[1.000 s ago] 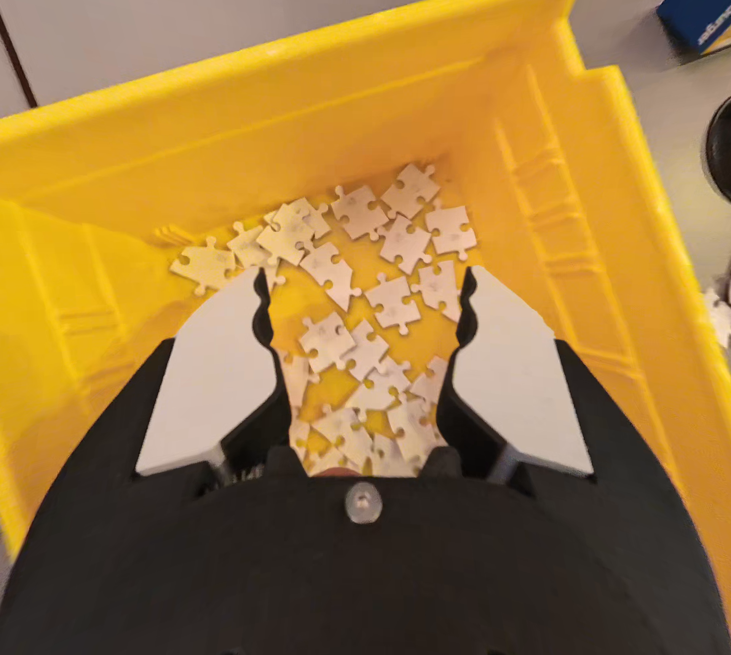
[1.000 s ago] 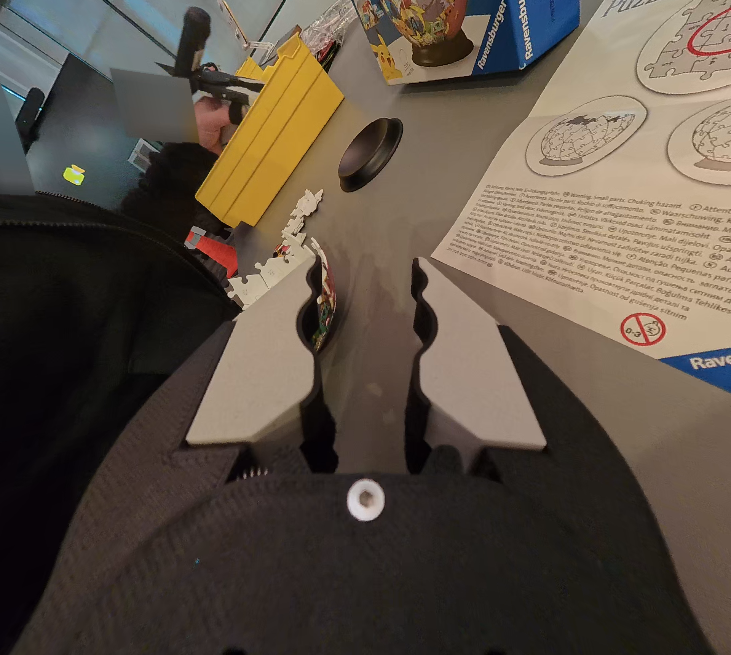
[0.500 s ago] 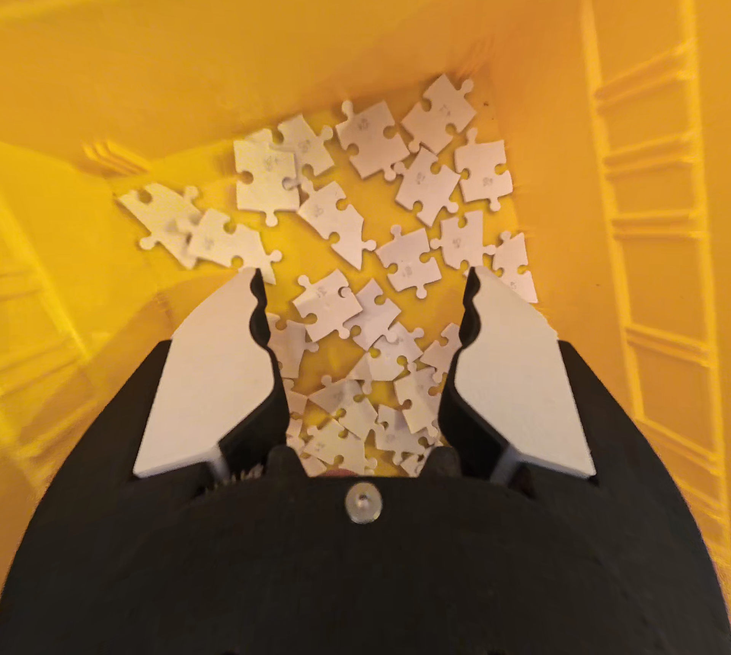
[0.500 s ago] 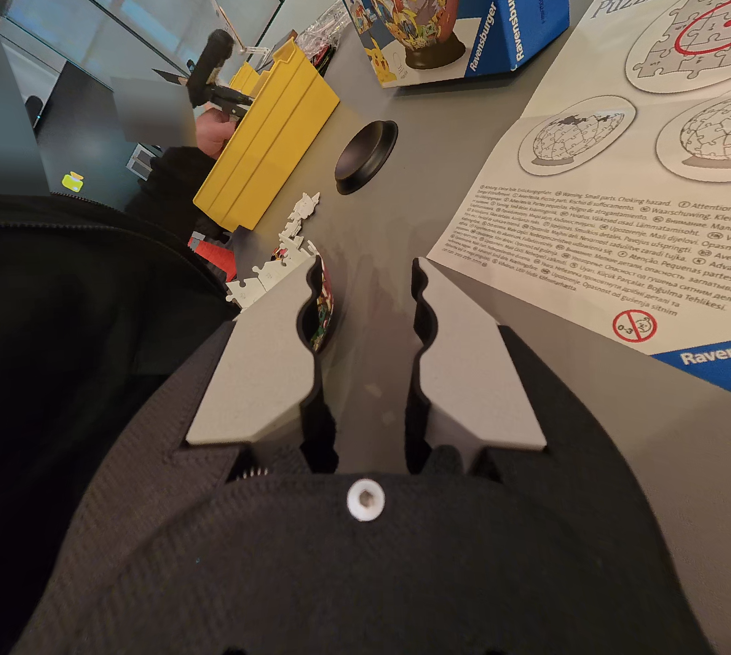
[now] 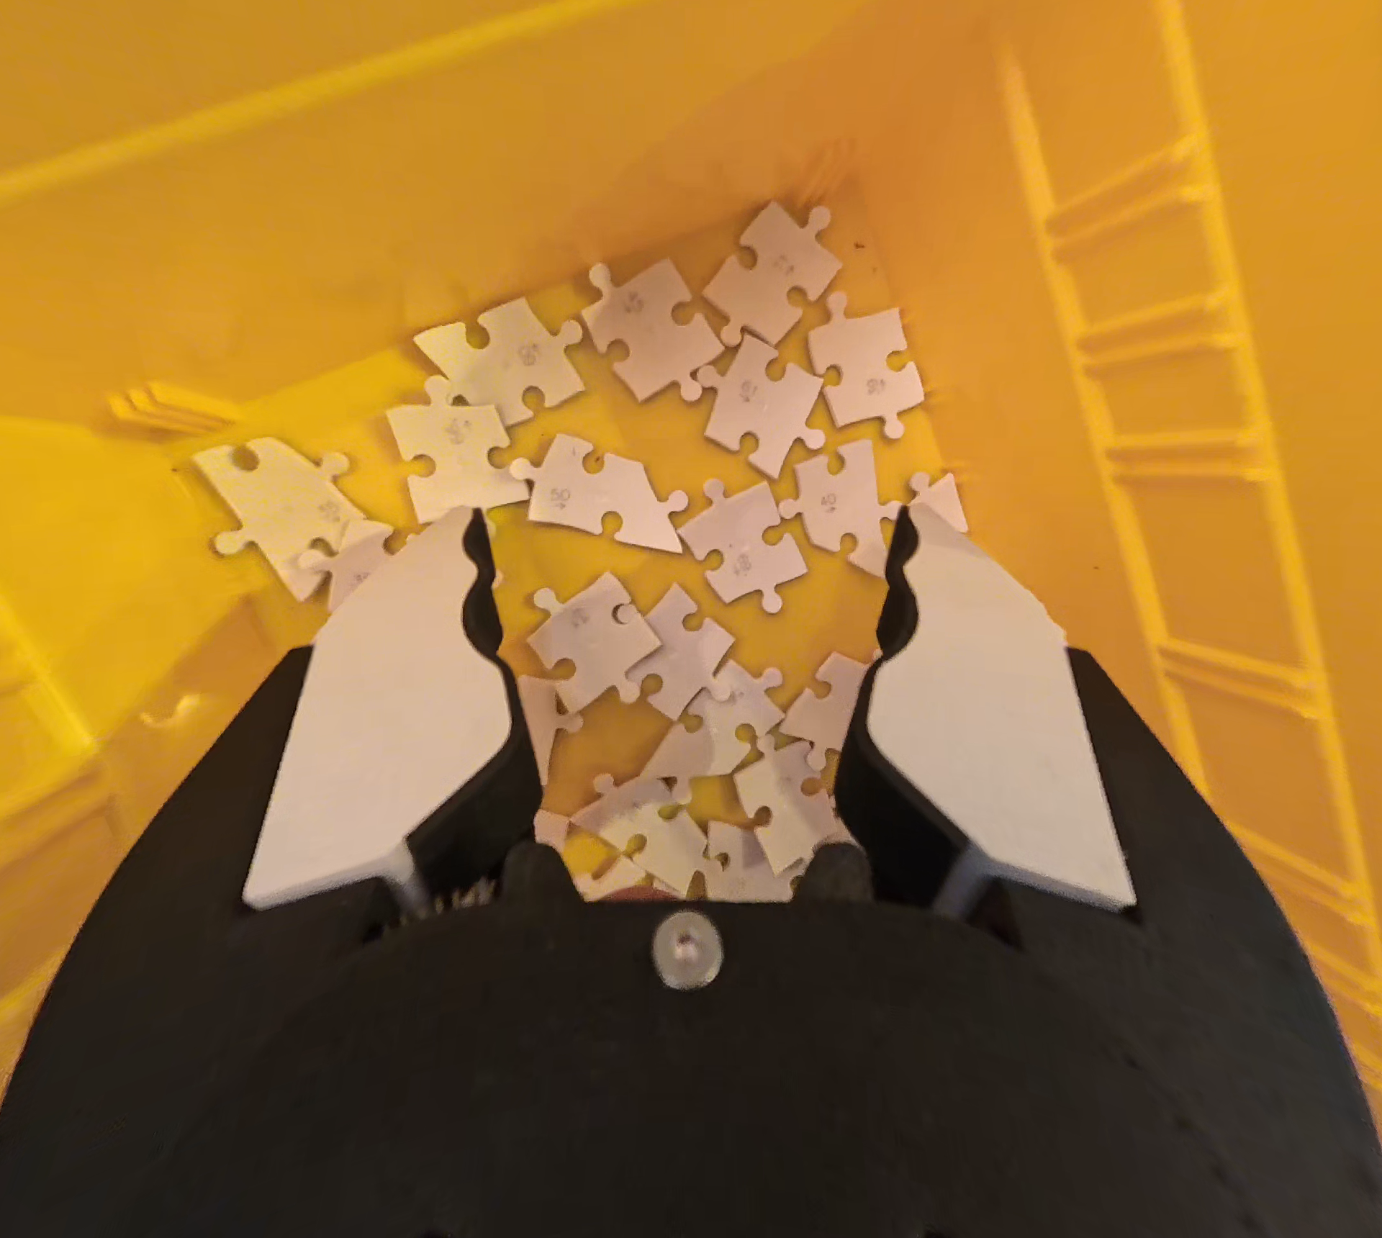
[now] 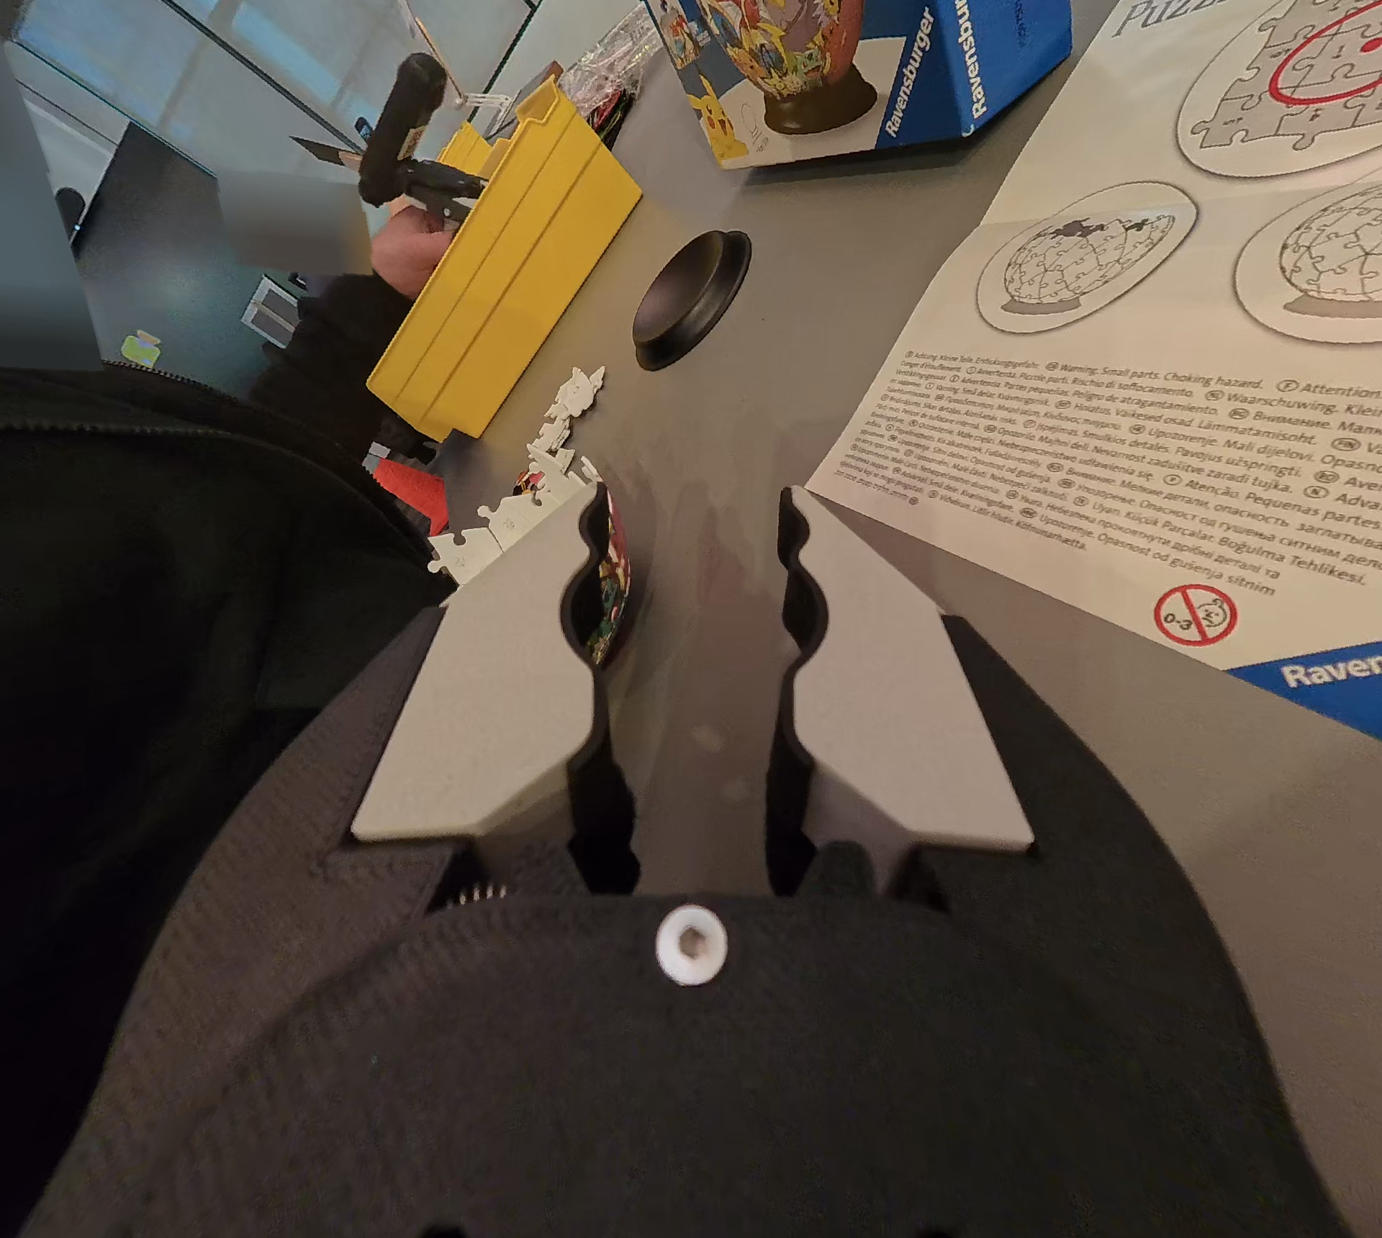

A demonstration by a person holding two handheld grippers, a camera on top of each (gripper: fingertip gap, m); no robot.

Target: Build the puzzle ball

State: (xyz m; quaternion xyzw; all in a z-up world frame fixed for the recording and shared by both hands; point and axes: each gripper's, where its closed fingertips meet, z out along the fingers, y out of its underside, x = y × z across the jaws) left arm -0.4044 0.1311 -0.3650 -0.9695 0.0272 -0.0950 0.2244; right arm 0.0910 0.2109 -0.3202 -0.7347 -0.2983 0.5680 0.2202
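My left gripper (image 5: 688, 521) is open and empty, low inside the yellow bin (image 5: 523, 80). Several white puzzle pieces (image 5: 606, 499) lie face down on the bin floor, between and beyond its fingers. My right gripper (image 6: 688, 499) is open over the grey table (image 6: 808, 245). A curved, coloured section of assembled puzzle (image 6: 617, 589) sits just inside its left finger; I cannot tell if they touch. In the right wrist view the yellow bin (image 6: 508, 275) stands far left, with the left gripper (image 6: 419, 155) and a hand dipping into it.
Loose white pieces (image 6: 561, 424) lie on the table between the bin and my right gripper. A black round stand (image 6: 692, 297) sits mid-table. The blue puzzle box (image 6: 860, 5) stands behind it, and the instruction sheet (image 6: 1122, 342) lies at right. The grippers' ends are close to 50 cm from one another.
My left gripper has dropped deeper into the bin, so the pieces look larger and closer. It stays open. The right gripper has barely moved.
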